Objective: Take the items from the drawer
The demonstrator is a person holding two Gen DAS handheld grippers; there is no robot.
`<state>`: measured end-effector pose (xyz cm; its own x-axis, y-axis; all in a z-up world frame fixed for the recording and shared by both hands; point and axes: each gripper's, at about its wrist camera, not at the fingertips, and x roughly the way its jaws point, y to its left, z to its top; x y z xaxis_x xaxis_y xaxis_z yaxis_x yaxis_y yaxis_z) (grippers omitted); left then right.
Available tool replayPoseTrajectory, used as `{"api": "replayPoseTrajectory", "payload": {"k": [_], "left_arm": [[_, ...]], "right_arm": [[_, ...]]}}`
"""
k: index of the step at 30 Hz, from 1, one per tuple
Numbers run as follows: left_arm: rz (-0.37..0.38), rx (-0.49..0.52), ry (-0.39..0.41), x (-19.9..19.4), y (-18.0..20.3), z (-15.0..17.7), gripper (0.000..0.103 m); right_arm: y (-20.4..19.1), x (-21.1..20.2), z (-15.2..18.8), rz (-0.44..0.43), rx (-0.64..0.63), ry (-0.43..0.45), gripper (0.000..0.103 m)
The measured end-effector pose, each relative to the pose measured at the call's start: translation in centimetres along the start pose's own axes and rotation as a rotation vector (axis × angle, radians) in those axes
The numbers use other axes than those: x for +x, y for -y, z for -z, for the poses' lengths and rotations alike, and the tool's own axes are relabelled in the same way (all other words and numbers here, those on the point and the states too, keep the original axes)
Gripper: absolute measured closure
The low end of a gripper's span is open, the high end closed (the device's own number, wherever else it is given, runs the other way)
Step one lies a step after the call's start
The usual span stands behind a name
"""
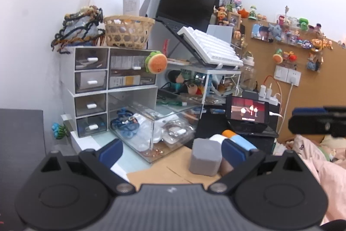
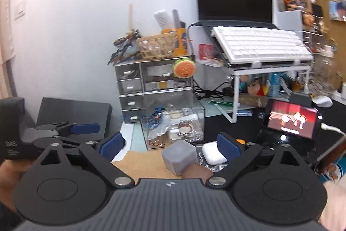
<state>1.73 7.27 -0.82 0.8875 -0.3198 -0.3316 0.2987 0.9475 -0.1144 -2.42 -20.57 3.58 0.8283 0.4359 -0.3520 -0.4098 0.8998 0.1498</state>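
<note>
Left wrist view
Drawer (image 1: pixel 151 129): the clear drawer is pulled far out of the drawer unit (image 1: pixel 90 88), standing forward over the desk, so its top is open to a reach from above.
Items in drawer: blue cord (image 1: pixel 125 121), plastic packets (image 1: pixel 177 132) and small bits lie inside; some things are thus in the drawer now.
Items on desk: grey box (image 1: pixel 205 157) and white case (image 1: pixel 217 140) sit on the cardboard (image 1: pixel 160 168) just in front of the drawer, a likely set-down place; whether they came from the drawer cannot be told.
Left gripper (image 1: pixel 170 151): fingers spread wide, holding nothing; the right pad (image 1: pixel 234 152) is just beside the grey box, touch uncertain.

Right wrist view
Drawer (image 2: pixel 173 122): seen head-on, pulled out, contents visible through its walls.
Right gripper (image 2: pixel 169 145): fingers wide apart, empty, hanging over the cardboard (image 2: pixel 142 162) with the grey box (image 2: pixel 179 157) and white case (image 2: pixel 213 153) between them, aimed towards the drawer.
Left gripper (image 2: pixel 85 128): seen at the left, held low beside the drawer unit (image 2: pixel 138 88).
</note>
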Motion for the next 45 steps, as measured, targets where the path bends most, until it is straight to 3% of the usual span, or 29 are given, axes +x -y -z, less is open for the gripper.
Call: {"api": "replayPoseTrajectory", "payload": {"k": [5,11,23,34,45], "left_arm": [[0.015,-0.028,0.018,-1.2,0.2,-0.3,0.004],[0.011,-0.016,0.019,-1.7,0.4,-0.3,0.003],[-0.002,-0.013,-0.022,-1.4,0.2,0.3,0.001],[-0.004,-0.01,-0.034,-1.0,0.3,0.5,0.0],[0.03,0.019,-0.04,-0.6,1.2,0.9,0.0]], "right_arm": [[0.0,0.3,2.0,0.04,0.004,-0.032,0.004],[0.2,-0.8,2.9,0.051,0.072,0.009,0.002],[-2.0,1.1,4.0,0.032,0.022,-0.051,0.0],[-1.9,1.0,4.2,0.119,0.021,0.011,0.0],[-1.7,1.7,4.5,0.128,0.021,-0.009,0.0]]}}
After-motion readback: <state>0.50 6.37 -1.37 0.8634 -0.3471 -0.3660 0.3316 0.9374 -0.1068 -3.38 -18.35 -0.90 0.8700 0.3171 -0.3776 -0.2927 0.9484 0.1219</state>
